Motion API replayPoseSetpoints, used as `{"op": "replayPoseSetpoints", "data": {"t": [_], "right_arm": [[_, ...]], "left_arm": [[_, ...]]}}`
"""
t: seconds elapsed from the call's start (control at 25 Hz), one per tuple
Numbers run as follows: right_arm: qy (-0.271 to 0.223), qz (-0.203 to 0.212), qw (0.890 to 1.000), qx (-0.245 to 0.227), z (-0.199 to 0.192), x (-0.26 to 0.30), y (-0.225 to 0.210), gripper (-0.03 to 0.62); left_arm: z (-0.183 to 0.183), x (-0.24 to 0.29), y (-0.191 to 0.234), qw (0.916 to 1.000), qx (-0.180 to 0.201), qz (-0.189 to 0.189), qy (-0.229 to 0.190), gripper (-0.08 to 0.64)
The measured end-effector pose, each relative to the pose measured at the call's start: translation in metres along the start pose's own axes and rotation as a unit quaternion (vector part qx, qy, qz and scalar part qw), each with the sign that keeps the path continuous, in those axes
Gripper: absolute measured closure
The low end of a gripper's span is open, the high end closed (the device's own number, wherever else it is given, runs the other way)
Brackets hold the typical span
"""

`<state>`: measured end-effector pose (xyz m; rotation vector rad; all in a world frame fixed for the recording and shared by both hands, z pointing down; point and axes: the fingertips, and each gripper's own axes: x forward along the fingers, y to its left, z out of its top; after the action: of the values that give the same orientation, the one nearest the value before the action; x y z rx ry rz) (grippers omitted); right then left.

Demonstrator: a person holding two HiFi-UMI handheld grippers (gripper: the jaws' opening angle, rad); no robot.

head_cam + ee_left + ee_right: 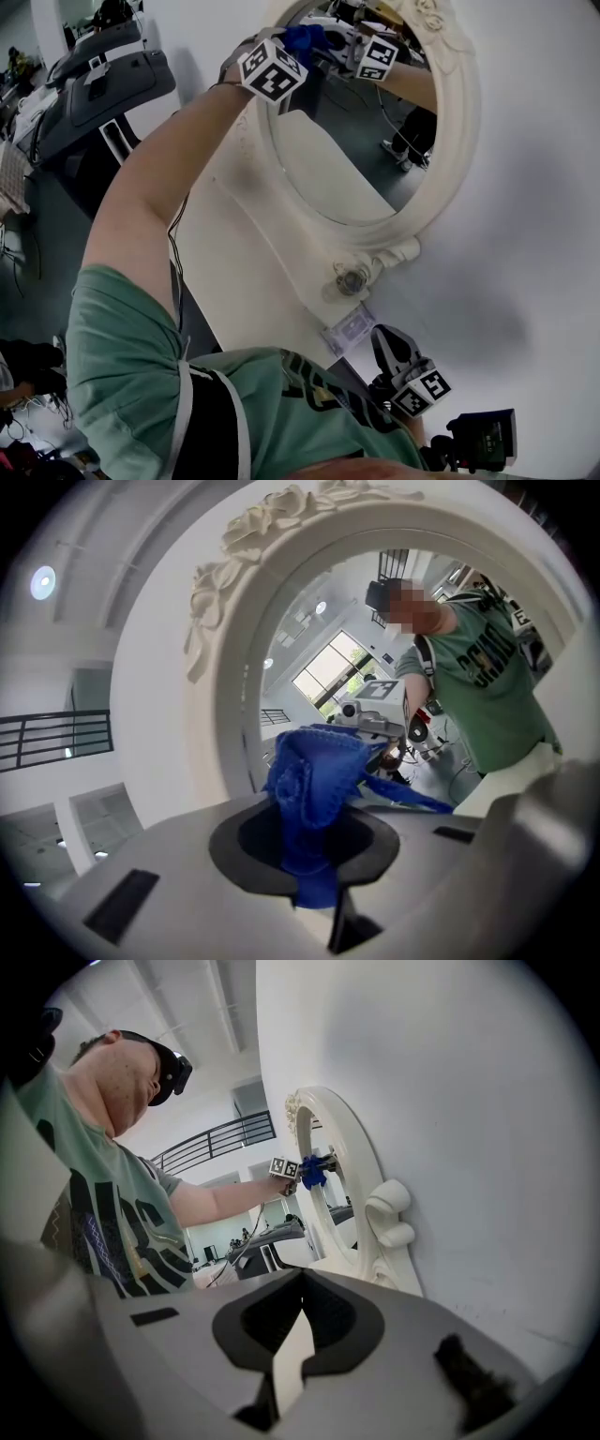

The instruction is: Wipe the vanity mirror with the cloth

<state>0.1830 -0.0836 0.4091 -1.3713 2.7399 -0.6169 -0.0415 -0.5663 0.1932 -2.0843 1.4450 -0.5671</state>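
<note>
The vanity mirror [352,150] is an oval glass in an ornate white frame [450,141] on a white wall. High at its upper left edge, my left gripper [286,52] is shut on a bunched blue cloth [305,39], and the cloth is pressed to the glass. In the left gripper view the cloth [314,780] sticks out between the jaws of the left gripper [314,850], with the frame [234,621] arching around it. My right gripper [392,349] hangs low, below the mirror, away from it. In the right gripper view the right gripper [298,1307] is shut and holds nothing.
A white panel [253,281] runs along below the mirror, and a small label [349,328] hangs under the frame's scrolled foot [356,277]. Dark gym machines [103,84] stand at the far left. A black device [483,439] lies at the bottom right.
</note>
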Motion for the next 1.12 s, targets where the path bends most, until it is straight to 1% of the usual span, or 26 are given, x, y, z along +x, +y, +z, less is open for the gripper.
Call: {"op": "replayPoseSetpoints", "data": {"t": [0.16,0.24,0.32,0.44,0.56,0.64,0.72,0.76,0.84,0.92,1.04,1.12], "right_arm": [[0.005,0.007,1.0,-0.001,0.001,0.005,0.005,0.58],[0.008,0.016,1.0,-0.007,0.003,0.013,0.009,0.58],[0.015,0.017,1.0,-0.007,-0.001,0.017,0.011,0.58],[0.026,0.018,1.0,-0.001,-0.008,0.017,0.016,0.58],[0.041,0.014,0.999,0.008,-0.013,0.017,0.016,0.58],[0.044,0.015,0.999,0.01,-0.012,0.019,0.012,0.58],[0.048,0.013,0.999,0.009,-0.013,0.018,0.009,0.58],[0.053,0.01,0.999,0.005,-0.017,0.016,0.007,0.58],[0.064,0.004,0.998,-0.005,-0.027,0.009,0.002,0.58],[0.065,0.0,0.998,-0.006,-0.03,0.007,-0.002,0.58],[0.06,-0.001,0.998,-0.006,-0.026,0.009,-0.003,0.58],[0.058,0.001,0.998,-0.006,-0.025,0.005,-0.001,0.58]], "left_arm": [[-0.01,-0.025,-0.065,0.9993,0.018,-0.032,-0.009,0.485],[-0.019,-0.039,-0.109,0.9982,0.023,-0.053,-0.016,0.485],[-0.033,-0.056,-0.163,0.9962,0.026,-0.081,-0.021,0.485],[-0.058,-0.079,-0.241,0.9927,0.023,-0.117,-0.019,0.483],[-0.075,-0.092,-0.293,0.9898,0.014,-0.141,-0.013,0.483],[-0.081,-0.099,-0.33,0.9835,0.02,-0.18,-0.009,0.482],[-0.09,-0.112,-0.376,0.9728,0.037,-0.228,-0.009,0.482],[-0.095,-0.118,-0.395,0.9691,0.041,-0.243,-0.01,0.482],[-0.101,-0.124,-0.409,0.9675,0.036,-0.25,-0.012,0.491],[-0.102,-0.122,-0.408,0.9655,0.038,-0.257,-0.014,0.489],[-0.101,-0.118,-0.408,0.9603,0.047,-0.274,-0.015,0.489],[-0.102,-0.122,-0.414,0.9556,0.04,-0.292,-0.007,0.486]]}}
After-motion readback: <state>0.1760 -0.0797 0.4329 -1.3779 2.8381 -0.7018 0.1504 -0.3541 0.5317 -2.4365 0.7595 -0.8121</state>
